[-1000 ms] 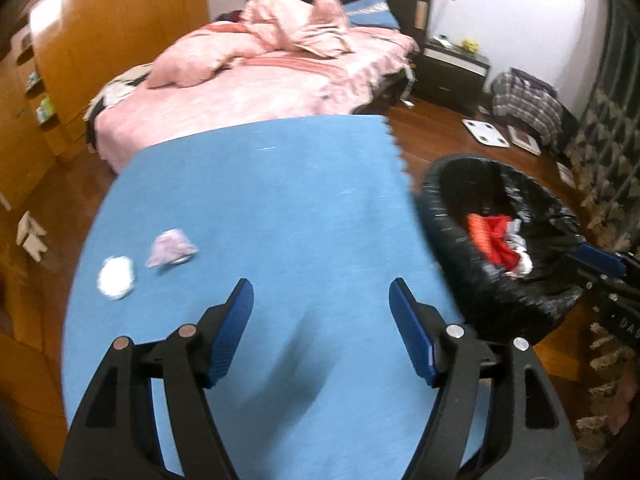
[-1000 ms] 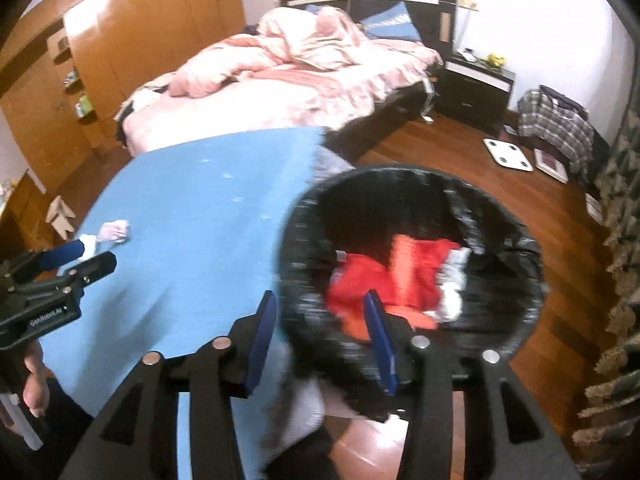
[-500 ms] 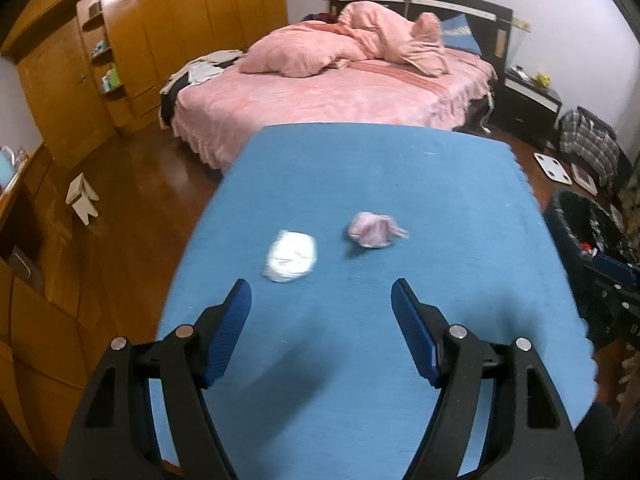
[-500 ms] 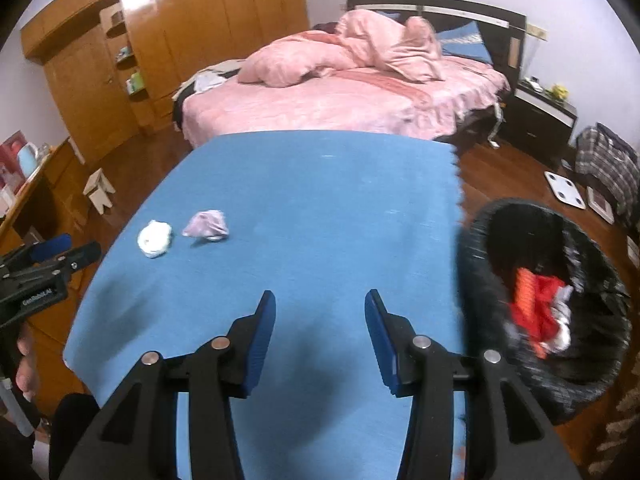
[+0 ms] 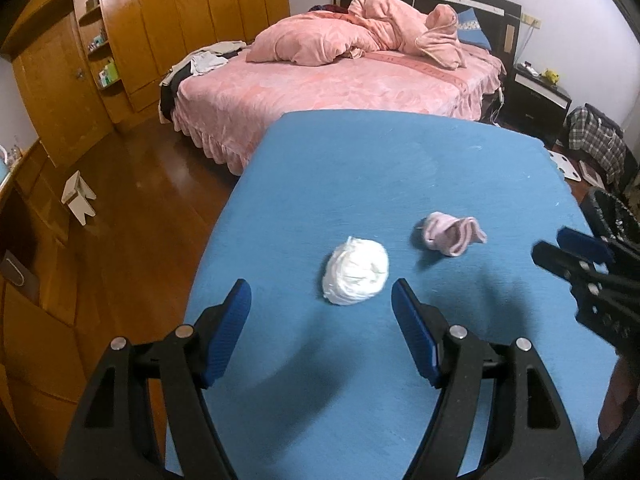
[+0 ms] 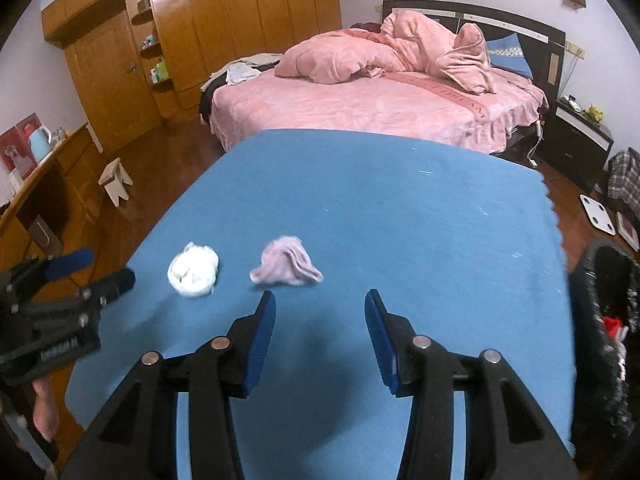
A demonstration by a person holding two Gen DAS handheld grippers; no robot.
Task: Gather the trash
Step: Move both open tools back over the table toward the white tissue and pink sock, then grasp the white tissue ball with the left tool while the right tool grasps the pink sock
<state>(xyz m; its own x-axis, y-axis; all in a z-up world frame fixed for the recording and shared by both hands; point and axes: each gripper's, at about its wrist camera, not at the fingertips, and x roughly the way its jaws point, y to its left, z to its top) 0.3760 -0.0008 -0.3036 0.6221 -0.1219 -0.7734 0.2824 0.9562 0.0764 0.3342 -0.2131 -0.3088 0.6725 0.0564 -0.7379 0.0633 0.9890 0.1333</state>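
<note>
Lying on the blue counter [image 5: 400,168]: white crumpled wad [image 5: 356,271] just ahead of the left hand-held gripper [image 5: 322,312], spread and empty; pink crumpled wad [image 6: 286,266], long axis crosswise, ahead-left of the right hand-held gripper [image 6: 320,320], also parted, pinching nothing.

A big blue surface [image 5: 400,168] is holding two things: a white paper ball [image 5: 356,271] and a pink crumpled cloth [image 5: 454,235], lying near each other, not touching
</note>
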